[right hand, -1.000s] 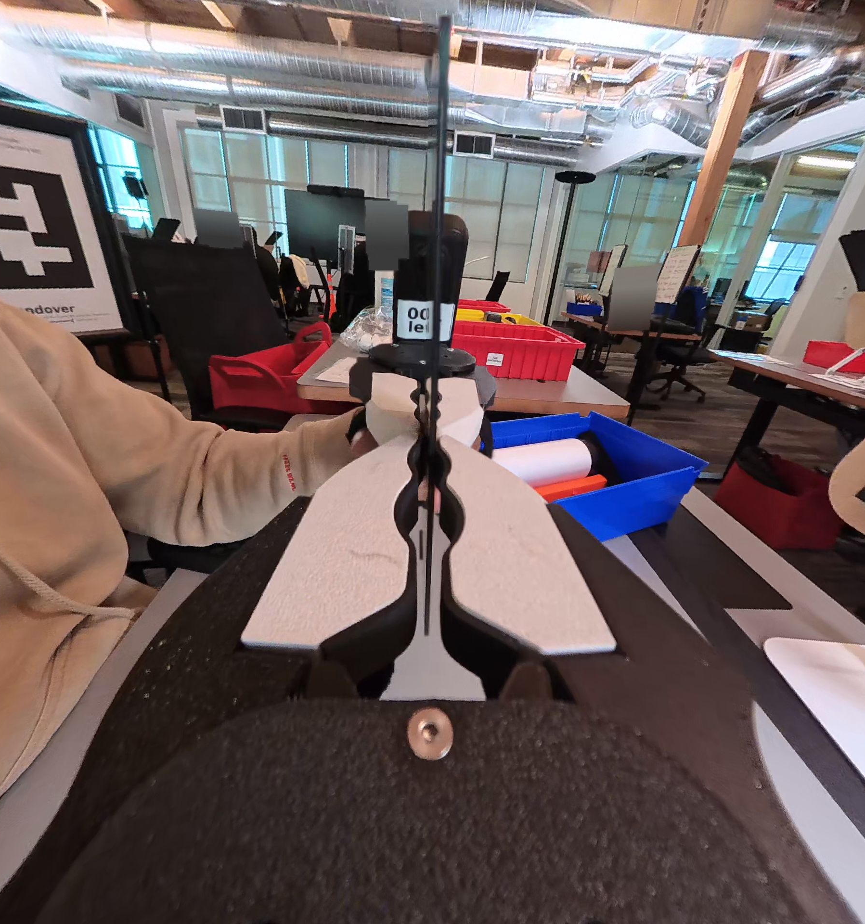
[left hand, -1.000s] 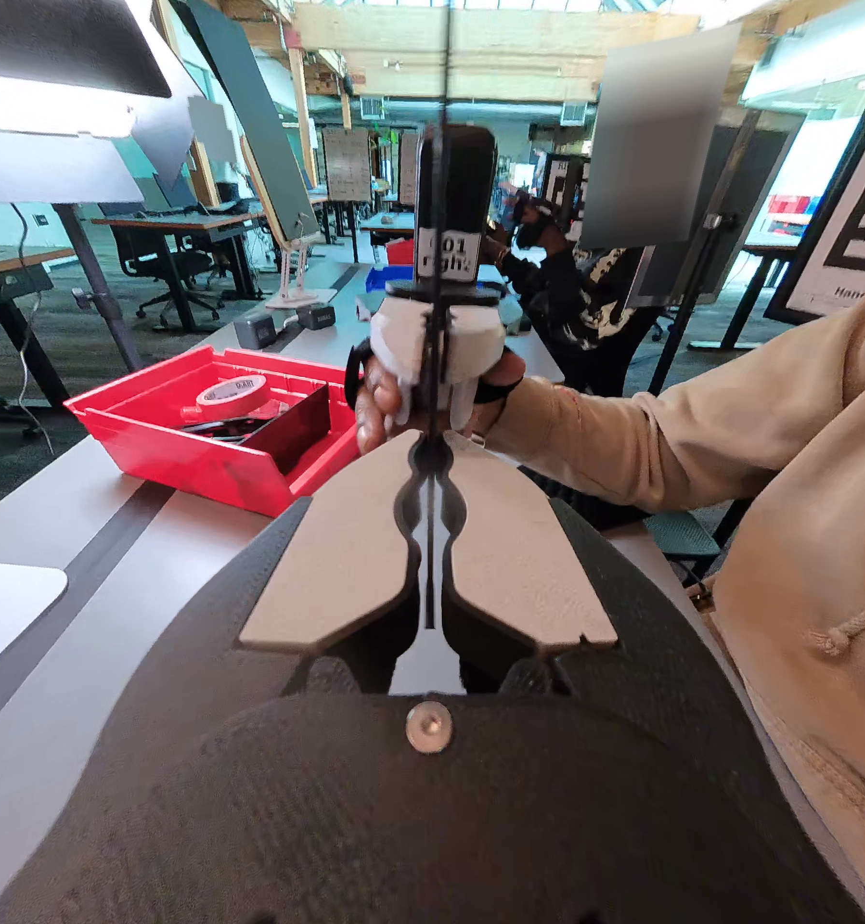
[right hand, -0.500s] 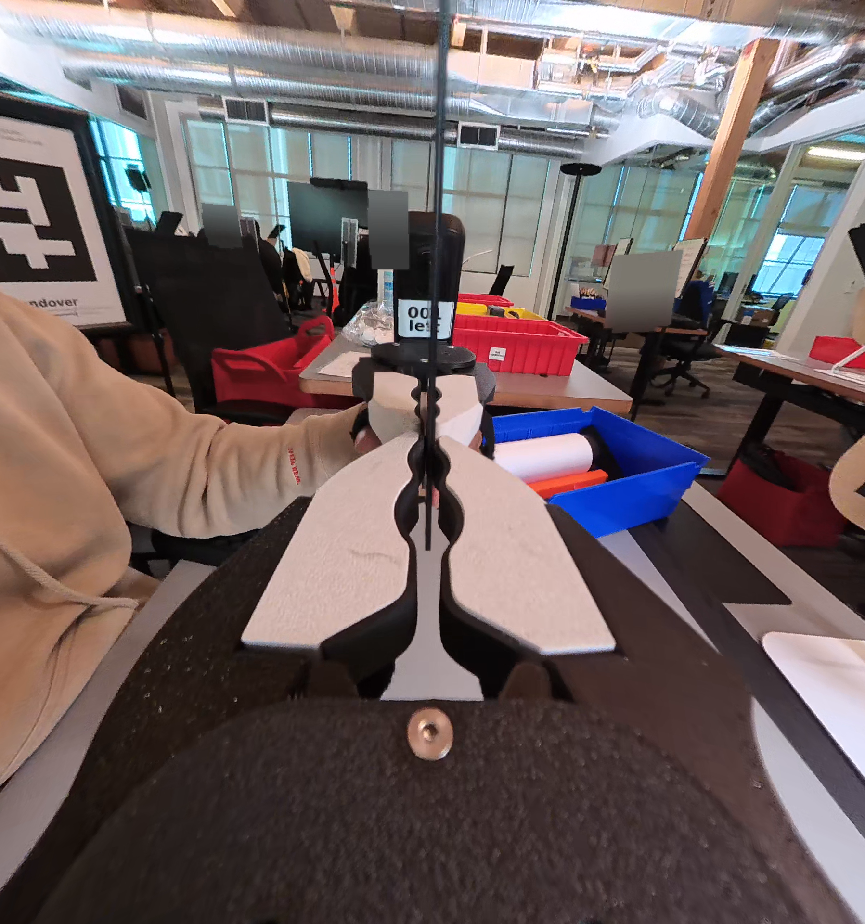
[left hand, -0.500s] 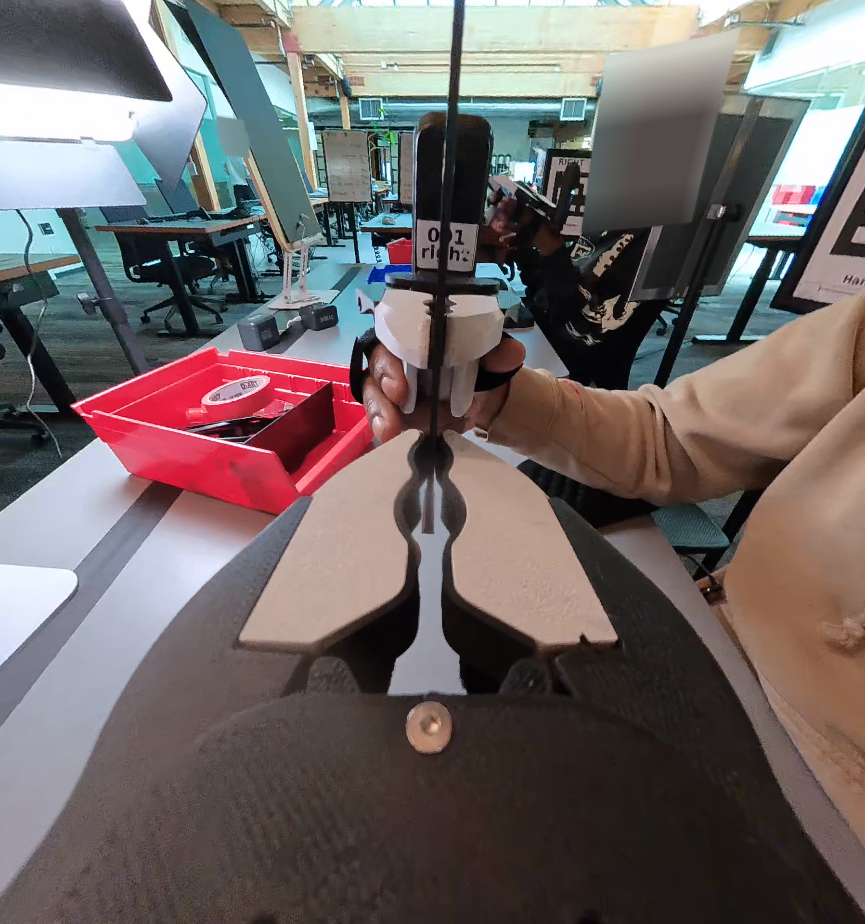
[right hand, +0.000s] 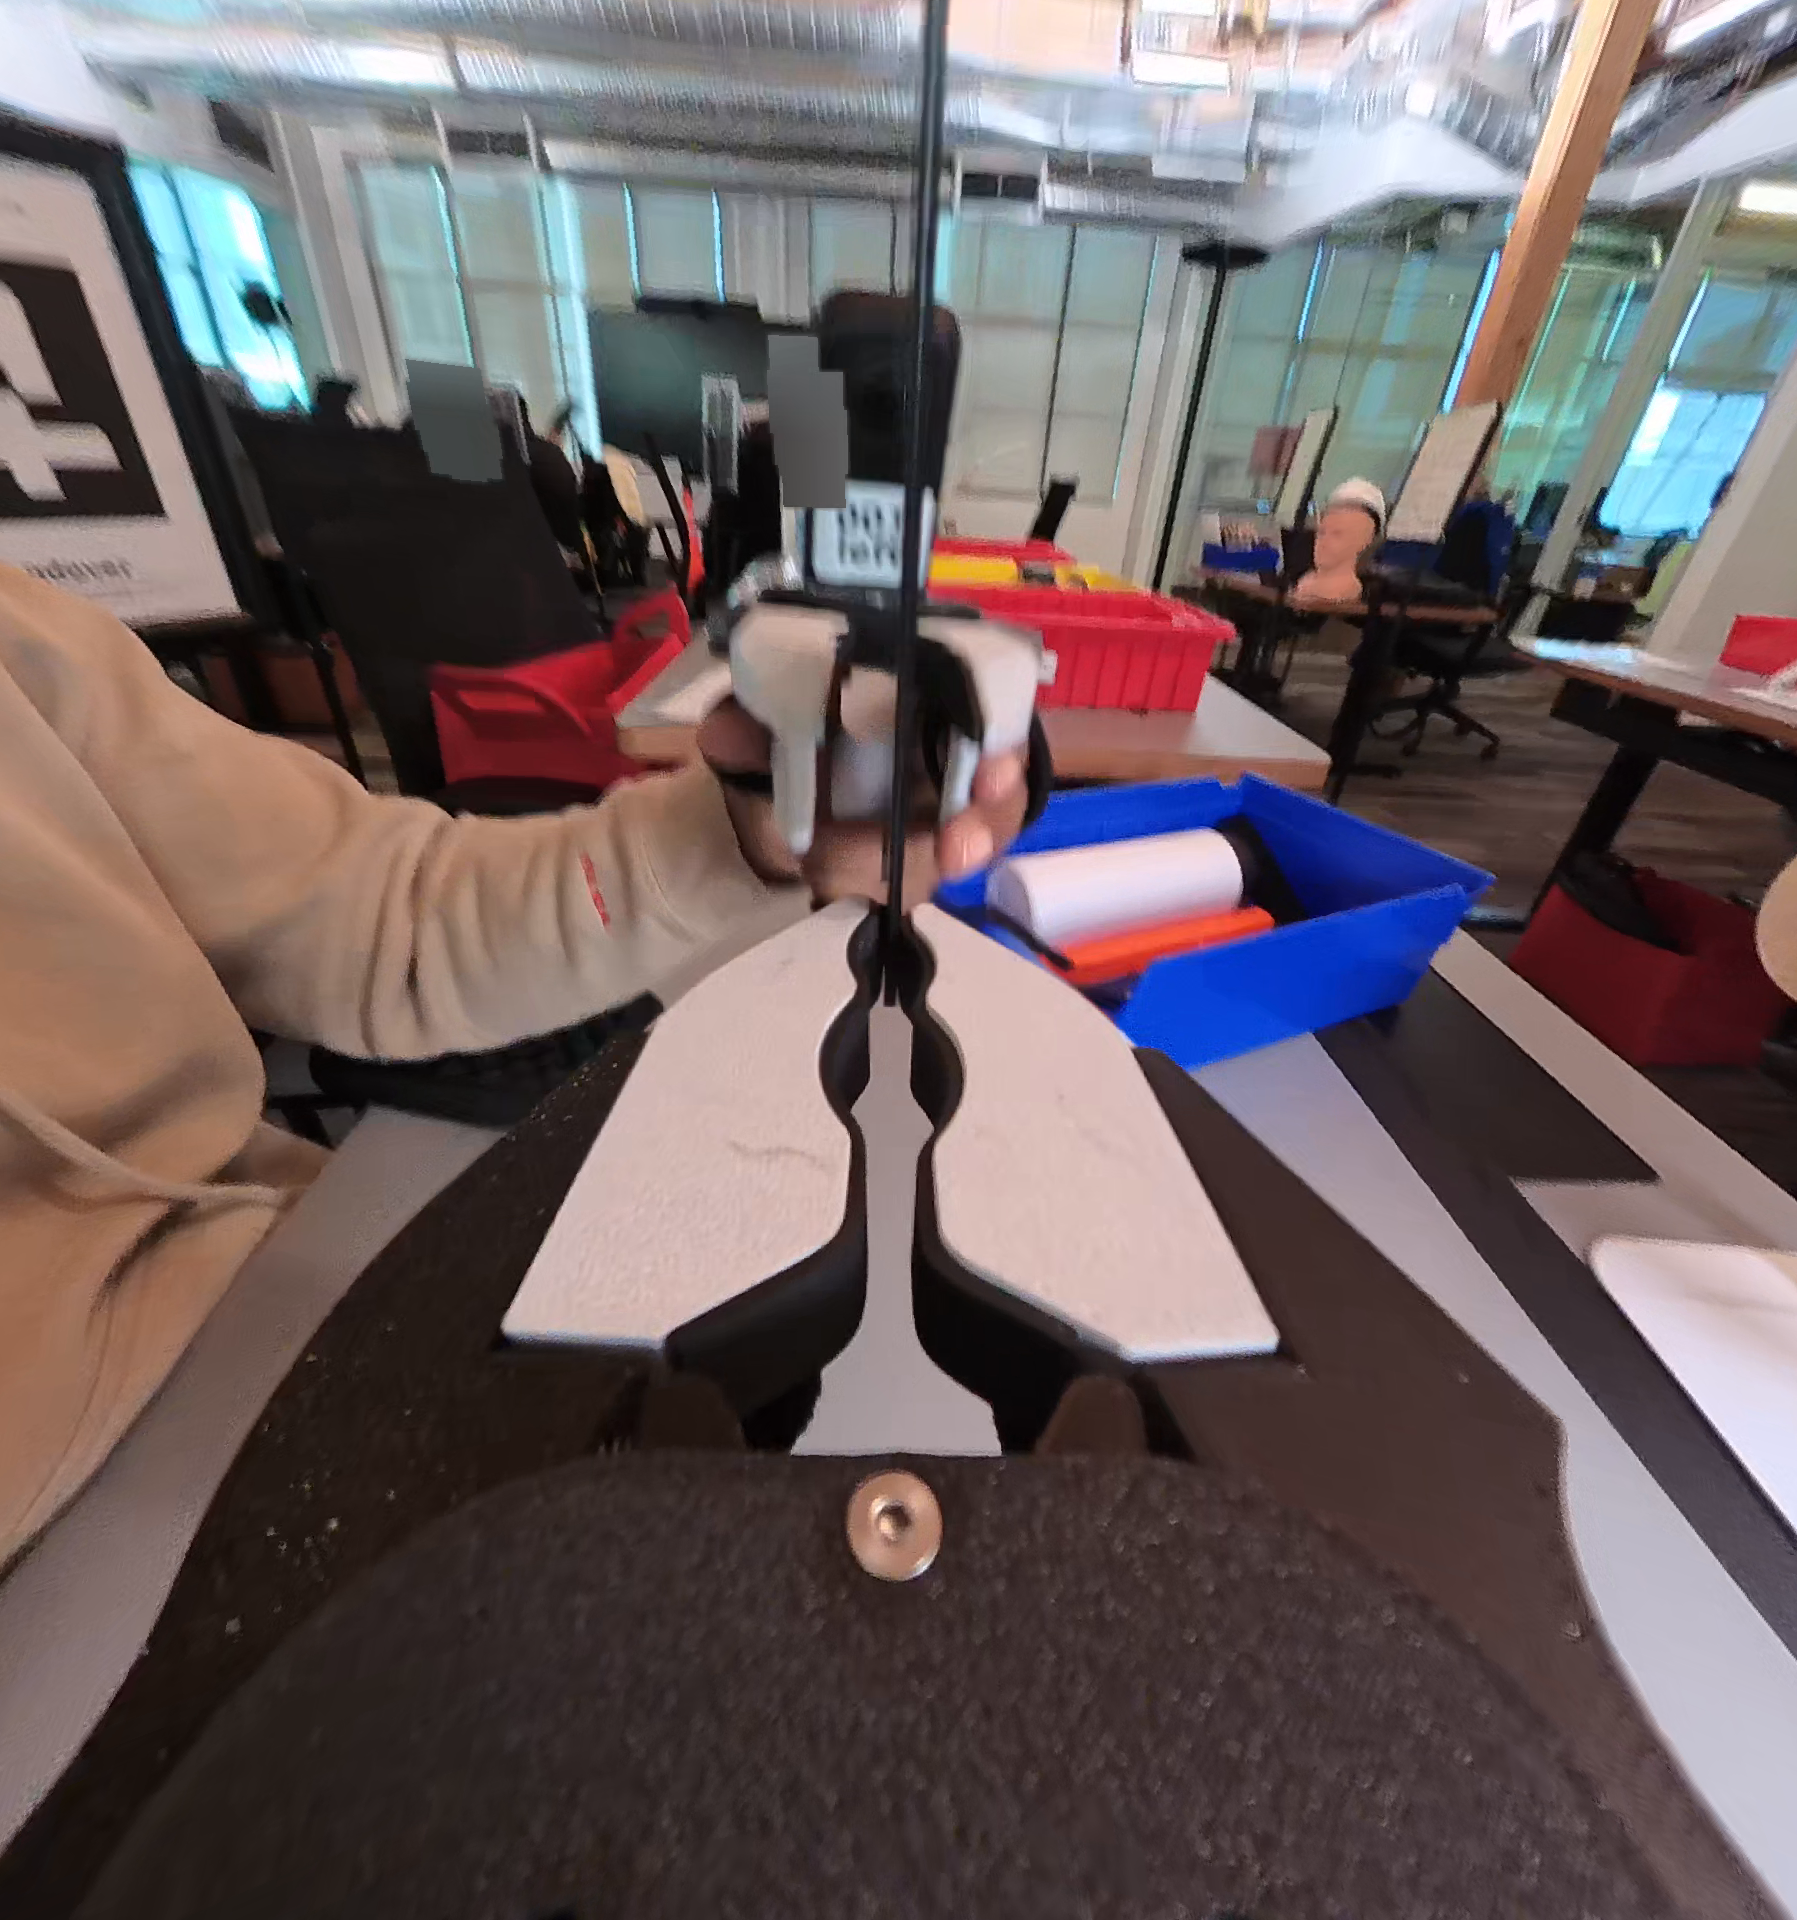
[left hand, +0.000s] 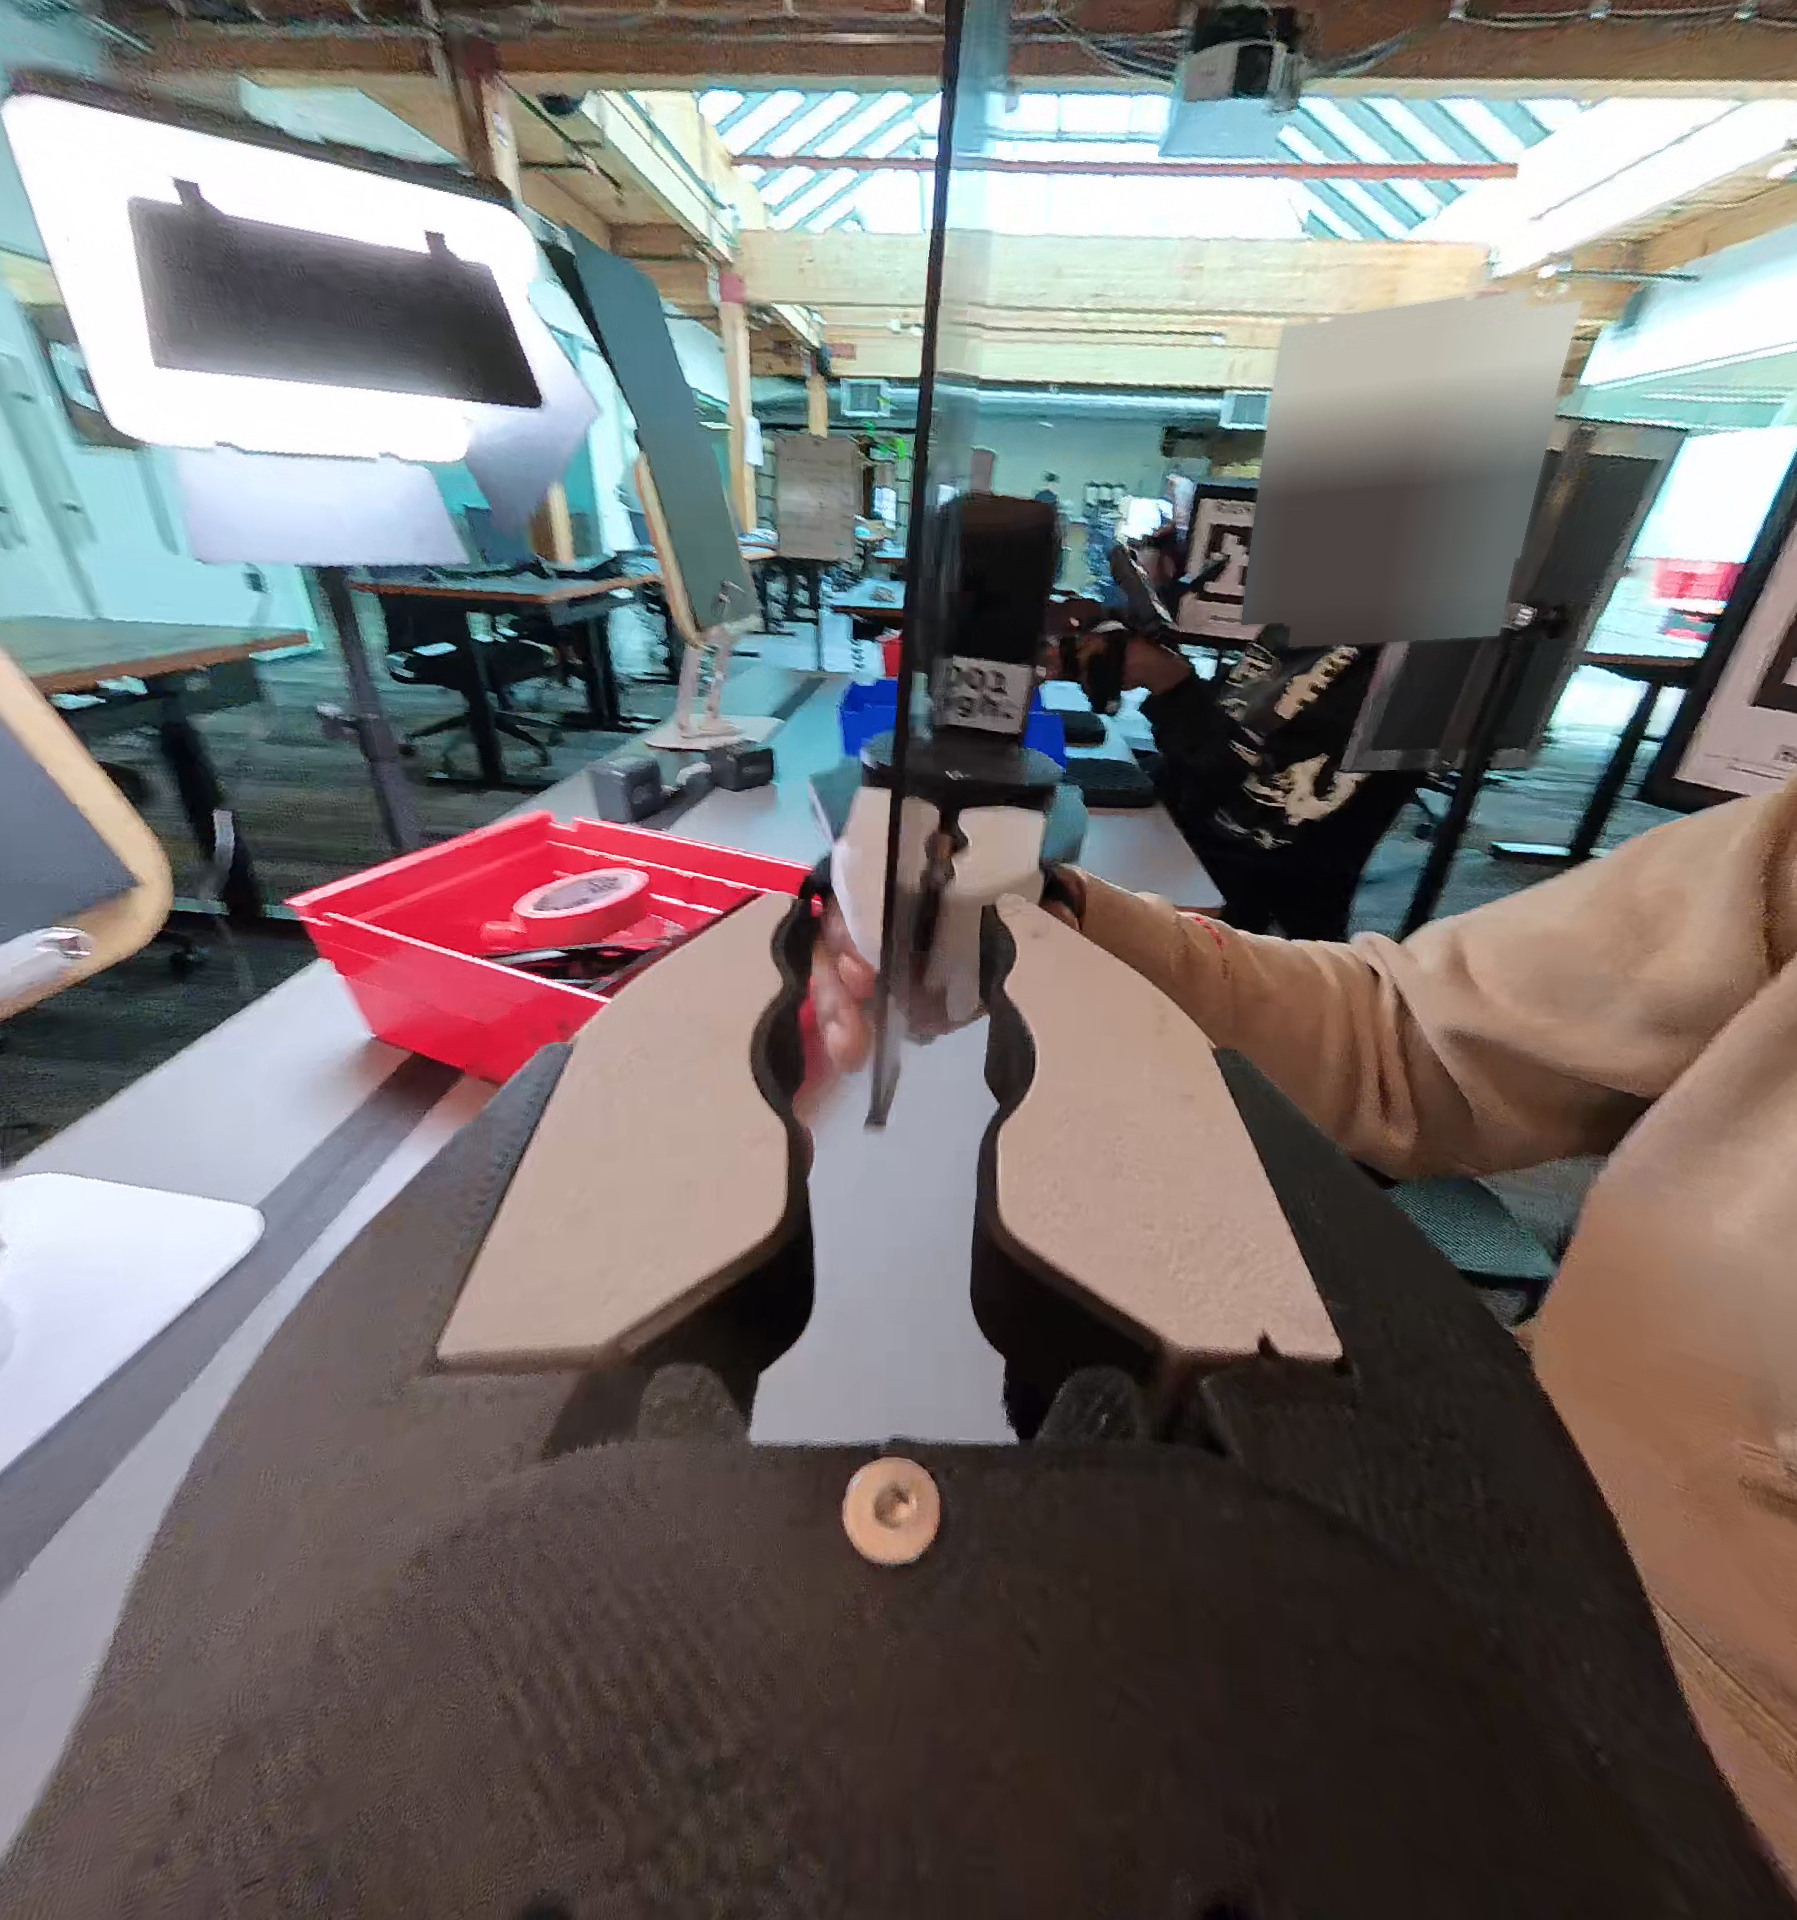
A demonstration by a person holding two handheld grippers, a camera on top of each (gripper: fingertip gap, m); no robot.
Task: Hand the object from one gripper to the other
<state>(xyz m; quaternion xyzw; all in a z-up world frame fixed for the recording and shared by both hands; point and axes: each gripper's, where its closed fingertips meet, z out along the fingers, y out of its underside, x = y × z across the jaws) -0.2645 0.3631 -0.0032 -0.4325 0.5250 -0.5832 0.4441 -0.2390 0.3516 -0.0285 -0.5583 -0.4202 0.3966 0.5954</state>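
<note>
A thin black strip [left hand: 909, 520] stands upright, seen edge-on, and runs off the top of both views. My left gripper [left hand: 899, 925] is open; the strip's lower end hangs free in the gap between its jaws. My right gripper [right hand: 889, 920] is shut on the strip [right hand: 915, 416] at its lower end. The right gripper also shows farther off in the left wrist view [left hand: 941, 914], held by a hand in a beige sleeve. The left gripper shows in the right wrist view [right hand: 878, 748], open around the strip.
A red bin [left hand: 437, 966] holding a tape roll [left hand: 582, 894] stands on the grey table [left hand: 250, 1081] at the left. A blue bin [right hand: 1289, 966] with a white roll [right hand: 1112, 888] is at the right. White stand bases [left hand: 94, 1278] [right hand: 1725, 1340] sit near the table edges. About 5 cm separates my left fingertips from my right.
My left gripper has opened and let go of the strip, and has drawn back a little. My right gripper stays shut on it and has tilted.
</note>
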